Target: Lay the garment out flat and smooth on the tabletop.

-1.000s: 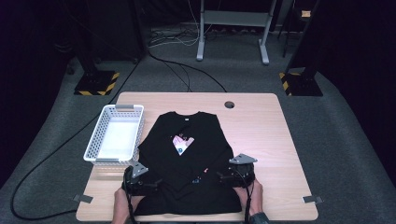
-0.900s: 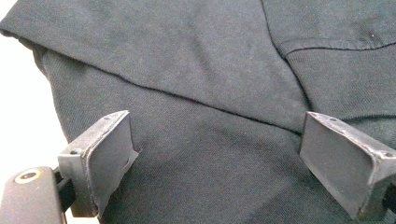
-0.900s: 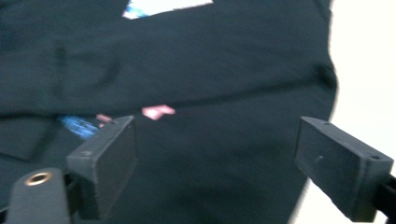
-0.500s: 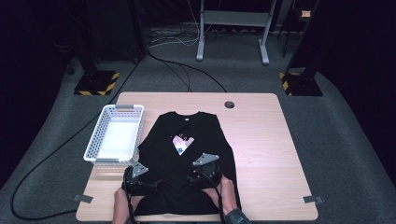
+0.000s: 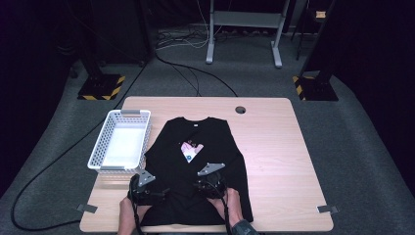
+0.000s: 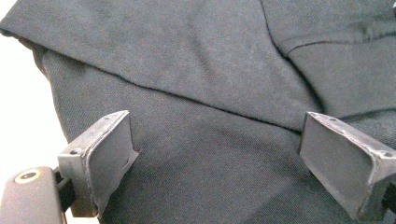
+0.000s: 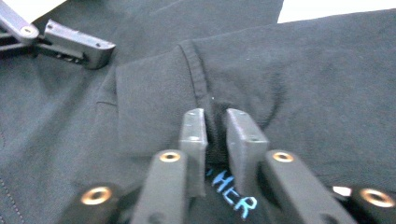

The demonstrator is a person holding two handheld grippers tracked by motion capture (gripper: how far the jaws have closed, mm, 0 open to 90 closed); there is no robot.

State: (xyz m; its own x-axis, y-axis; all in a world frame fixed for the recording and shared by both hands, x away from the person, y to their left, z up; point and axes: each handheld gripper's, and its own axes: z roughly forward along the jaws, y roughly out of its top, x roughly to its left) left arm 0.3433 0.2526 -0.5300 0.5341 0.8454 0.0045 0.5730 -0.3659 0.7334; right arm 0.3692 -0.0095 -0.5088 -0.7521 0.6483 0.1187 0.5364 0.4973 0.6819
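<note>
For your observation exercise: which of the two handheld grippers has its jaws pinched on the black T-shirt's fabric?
The right gripper: its jaws have just closed, pinching a fold of the black T-shirt. The left gripper stands wide open.

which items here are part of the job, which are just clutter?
In the job: black T-shirt; right tongs, which have just been closing, pinching a fold of it; left tongs, open over it.
Lying about: white basket; table.

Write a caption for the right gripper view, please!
Right gripper pinches a fold of the black shirt between its fingers.
</note>
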